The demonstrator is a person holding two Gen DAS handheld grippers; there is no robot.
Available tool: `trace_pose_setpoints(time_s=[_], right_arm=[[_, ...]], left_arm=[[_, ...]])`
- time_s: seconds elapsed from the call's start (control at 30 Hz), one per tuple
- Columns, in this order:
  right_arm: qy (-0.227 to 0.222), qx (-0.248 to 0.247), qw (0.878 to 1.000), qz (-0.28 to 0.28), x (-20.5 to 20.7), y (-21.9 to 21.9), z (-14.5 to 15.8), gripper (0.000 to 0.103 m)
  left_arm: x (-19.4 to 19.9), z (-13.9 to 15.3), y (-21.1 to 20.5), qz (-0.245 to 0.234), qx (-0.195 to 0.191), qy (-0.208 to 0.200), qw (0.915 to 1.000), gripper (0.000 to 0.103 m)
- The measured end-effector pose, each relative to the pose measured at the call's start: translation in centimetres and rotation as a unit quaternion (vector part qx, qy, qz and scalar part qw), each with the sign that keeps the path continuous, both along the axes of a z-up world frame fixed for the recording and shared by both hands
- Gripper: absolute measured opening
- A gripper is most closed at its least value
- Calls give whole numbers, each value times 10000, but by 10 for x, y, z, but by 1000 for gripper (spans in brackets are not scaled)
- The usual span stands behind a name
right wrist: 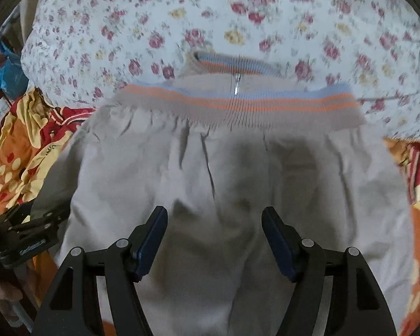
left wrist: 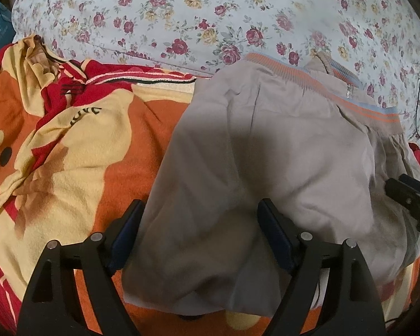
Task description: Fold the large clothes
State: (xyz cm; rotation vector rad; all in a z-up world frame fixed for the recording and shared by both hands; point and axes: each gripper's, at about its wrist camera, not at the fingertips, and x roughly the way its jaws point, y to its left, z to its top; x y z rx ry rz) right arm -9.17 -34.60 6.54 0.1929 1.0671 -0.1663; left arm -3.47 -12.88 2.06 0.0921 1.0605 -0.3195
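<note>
Looking down along both tools, we saw a beige jacket (right wrist: 224,173) lying folded on an orange-and-yellow blanket (left wrist: 78,151), its ribbed hem (right wrist: 238,109) with orange and blue stripes and its zipper pull (right wrist: 237,84) towards the floral sheet (left wrist: 182,19). Our left gripper (left wrist: 201,212) hung over the jacket's left edge, jaws spread wide, pinching nothing. Our right gripper (right wrist: 214,221) hovered above the middle, jaws likewise apart and empty.
</note>
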Motion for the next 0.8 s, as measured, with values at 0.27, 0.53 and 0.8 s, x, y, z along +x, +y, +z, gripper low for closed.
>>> trace_pose_setpoints(time_s=[0.27, 0.53, 0.8], right_arm=[[15, -224, 9997, -71, -15, 10, 25, 71], [-89, -193, 9997, 71, -3, 5, 9, 67], [-47, 7, 10000, -9, 5, -30, -25, 53]], left_arm=[[6, 6, 12, 160, -579, 258, 9979, 83], [18, 16, 24, 282, -988, 209, 9945, 83], [52, 17, 36, 395, -1403, 334, 9888, 85]])
